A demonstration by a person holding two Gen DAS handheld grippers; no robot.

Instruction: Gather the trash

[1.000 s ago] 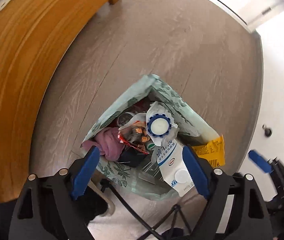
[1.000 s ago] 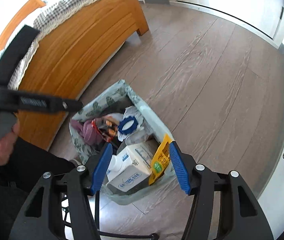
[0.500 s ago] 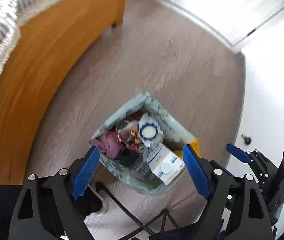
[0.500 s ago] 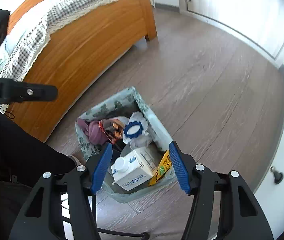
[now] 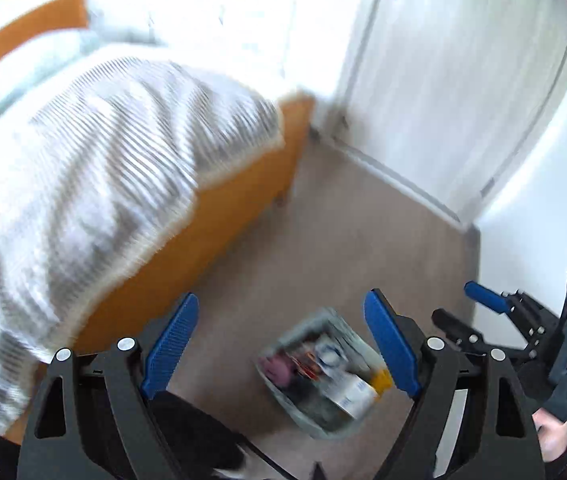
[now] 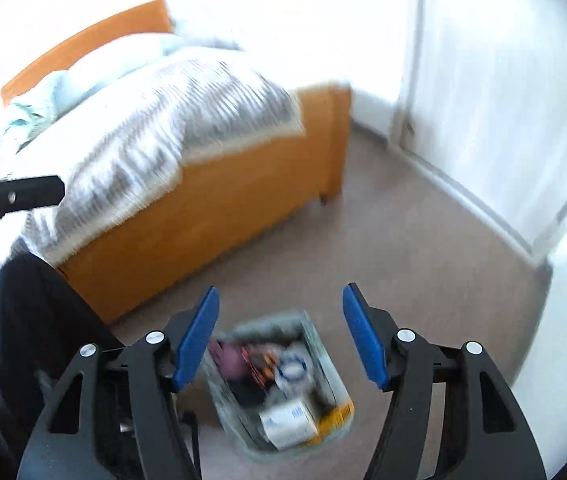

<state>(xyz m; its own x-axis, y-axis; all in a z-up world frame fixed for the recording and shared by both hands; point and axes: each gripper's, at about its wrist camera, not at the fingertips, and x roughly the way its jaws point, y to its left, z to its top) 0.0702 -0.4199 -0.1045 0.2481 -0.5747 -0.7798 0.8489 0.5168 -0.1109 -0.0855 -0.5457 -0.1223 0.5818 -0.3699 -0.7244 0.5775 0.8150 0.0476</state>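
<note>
A pale patterned trash bin point(image 5: 308, 420) point(image 6: 317, 346) stands on the floor, blurred, far below both grippers. It holds a white milk carton point(image 5: 353, 395) point(image 6: 289, 424), a yellow wrapper point(image 5: 381, 380) point(image 6: 340, 414), a pink cloth point(image 5: 277, 368) and other scraps. My left gripper point(image 5: 281, 300) hangs open high above the bin with nothing between its blue fingers. My right gripper point(image 6: 281, 290) also hangs above it; its jaws are opening and hold nothing. One blue finger of the right gripper point(image 5: 483, 300) shows at the right of the left wrist view.
A wooden bed point(image 5: 223, 216) point(image 6: 223, 220) with a striped grey-white blanket point(image 5: 103, 152) fills the left. White doors point(image 5: 443, 80) and a wall close off the right. Brown floor point(image 6: 423, 260) lies between. The person's dark leg point(image 6: 35, 320) is beside the bin.
Both grippers have risen and tilted upward away from the bin, which now looks small and low in view. The bed top and doors have come into sight. The right jaws stand slightly wider.
</note>
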